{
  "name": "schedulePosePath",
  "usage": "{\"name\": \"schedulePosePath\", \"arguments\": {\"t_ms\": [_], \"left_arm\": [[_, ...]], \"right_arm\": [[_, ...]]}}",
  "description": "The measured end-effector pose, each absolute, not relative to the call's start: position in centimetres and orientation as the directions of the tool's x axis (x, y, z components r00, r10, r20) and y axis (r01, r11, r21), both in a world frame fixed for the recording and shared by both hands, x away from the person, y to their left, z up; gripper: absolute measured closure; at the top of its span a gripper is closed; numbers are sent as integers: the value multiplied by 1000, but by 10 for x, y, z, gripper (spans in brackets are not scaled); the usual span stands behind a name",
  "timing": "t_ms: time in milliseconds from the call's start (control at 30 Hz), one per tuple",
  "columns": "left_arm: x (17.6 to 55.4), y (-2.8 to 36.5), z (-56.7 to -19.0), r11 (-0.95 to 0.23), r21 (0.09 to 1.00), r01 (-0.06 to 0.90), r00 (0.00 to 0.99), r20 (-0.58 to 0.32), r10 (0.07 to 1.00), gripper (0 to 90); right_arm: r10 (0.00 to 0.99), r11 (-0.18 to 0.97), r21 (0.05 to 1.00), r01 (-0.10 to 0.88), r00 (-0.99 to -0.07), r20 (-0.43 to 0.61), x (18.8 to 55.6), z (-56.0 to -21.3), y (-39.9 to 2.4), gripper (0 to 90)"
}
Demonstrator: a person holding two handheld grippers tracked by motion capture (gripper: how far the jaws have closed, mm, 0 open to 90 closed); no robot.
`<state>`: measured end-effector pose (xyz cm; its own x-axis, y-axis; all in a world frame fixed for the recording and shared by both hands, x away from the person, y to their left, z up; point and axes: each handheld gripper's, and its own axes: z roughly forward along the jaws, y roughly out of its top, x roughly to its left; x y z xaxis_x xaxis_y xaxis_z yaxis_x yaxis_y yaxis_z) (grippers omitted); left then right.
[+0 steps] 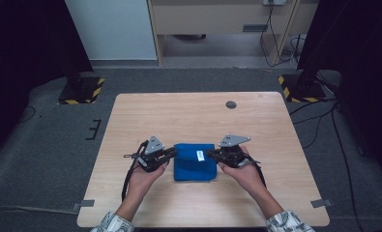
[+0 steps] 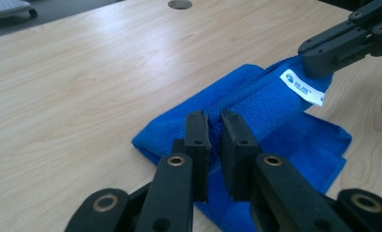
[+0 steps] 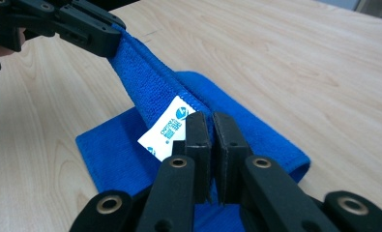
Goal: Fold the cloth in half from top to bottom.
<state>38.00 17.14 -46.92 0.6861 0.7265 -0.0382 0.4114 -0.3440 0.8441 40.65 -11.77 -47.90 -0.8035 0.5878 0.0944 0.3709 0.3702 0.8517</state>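
— Both hand-held grippers pinch my blue cloth [image 1: 194,162]: the left hand-held gripper [image 1: 171,153] is clamped on its left edge, the right hand-held gripper [image 1: 211,154] on the opposite edge beside the white label [image 1: 200,154].

— Where does the cloth sit?

— Folded, near the middle of the tabletop [image 1: 179,116], closer to my side; I see the gripped top edge raised and stretched between the jaws, the rest lying flat.

The cloth [image 1: 194,162] is solid bright blue with a white label [image 1: 200,154] printed in blue, the tabletop [image 1: 188,116] is pale wood grain, the grippers' fingers [image 2: 197,140] are black, and the sleeves [image 1: 112,223] are white-patterned.
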Motion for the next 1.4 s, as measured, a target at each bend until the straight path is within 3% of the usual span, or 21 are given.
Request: {"name": "schedulePosePath", "arguments": {"t_ms": [300, 467, 633, 1133, 1400], "left_arm": [[371, 176, -476, -304, 844, 442, 674, -89, 733, 743], [367, 178, -476, -263, 857, 444, 642, -99, 760, 503], [371, 182, -478, -235, 862, 449, 618, -110, 778, 386], [377, 191, -485, -208, 859, 467, 566, -110, 817, 351], [378, 184, -498, -241, 843, 481, 566, -89, 819, 325]], "right_arm": [[581, 379, 844, 379, -807, 101, 400, -494, -119, 864], [580, 386, 837, 388, -808, 107, 400, -498, -123, 863], [576, 390, 835, 388, -810, 107, 399, -500, -122, 864], [544, 436, 827, 356, -836, 73, 385, -498, -120, 855], [541, 479, 793, 377, -838, 72, 381, -509, -122, 777]]}}
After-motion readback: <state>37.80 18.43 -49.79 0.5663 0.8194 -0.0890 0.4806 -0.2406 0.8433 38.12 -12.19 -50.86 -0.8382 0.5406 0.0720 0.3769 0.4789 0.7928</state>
